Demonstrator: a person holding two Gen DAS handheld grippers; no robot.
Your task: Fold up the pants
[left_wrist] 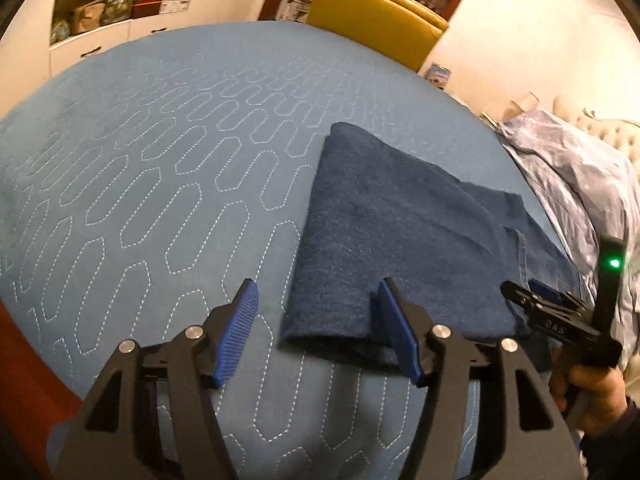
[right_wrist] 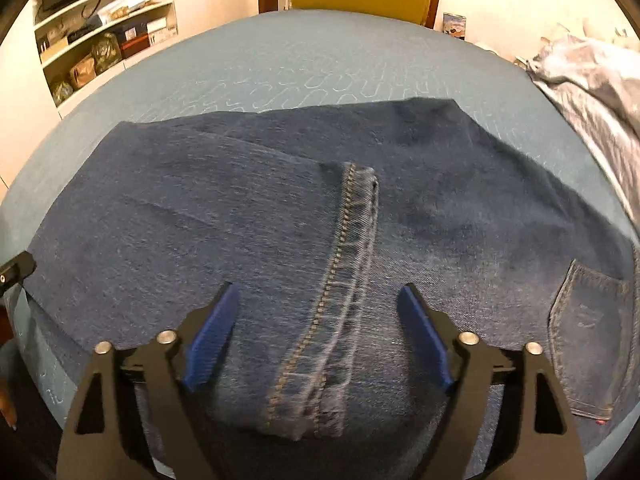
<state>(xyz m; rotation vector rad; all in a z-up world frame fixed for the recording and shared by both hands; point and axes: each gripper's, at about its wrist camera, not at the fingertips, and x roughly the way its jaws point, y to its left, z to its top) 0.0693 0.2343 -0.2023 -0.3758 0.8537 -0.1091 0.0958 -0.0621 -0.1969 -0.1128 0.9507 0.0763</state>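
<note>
Right wrist view shows the right gripper [right_wrist: 316, 332] released and nearer, its jaws straddling the hem [right_wrist: 340, 280] of the folded pants [right_wrist: 200, 216] lying crosswise on the bed [right_wrist: 280, 64], while the left gripper [left_wrist: 316, 320], also released, hangs by their left fold edge.

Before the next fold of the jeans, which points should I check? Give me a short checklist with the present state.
1. Left tongs open, nothing gripped: ok.
2. Right tongs open above the hem seam: ok.
3. Jeans folded and lying flat on the blue quilt: ok.
4. Folded edges aligned: not ok, a lower layer sticks out.
5. Grey cloth apart from the jeans: ok.
6. Near edge of the jeans: cannot tell, hidden.
</note>
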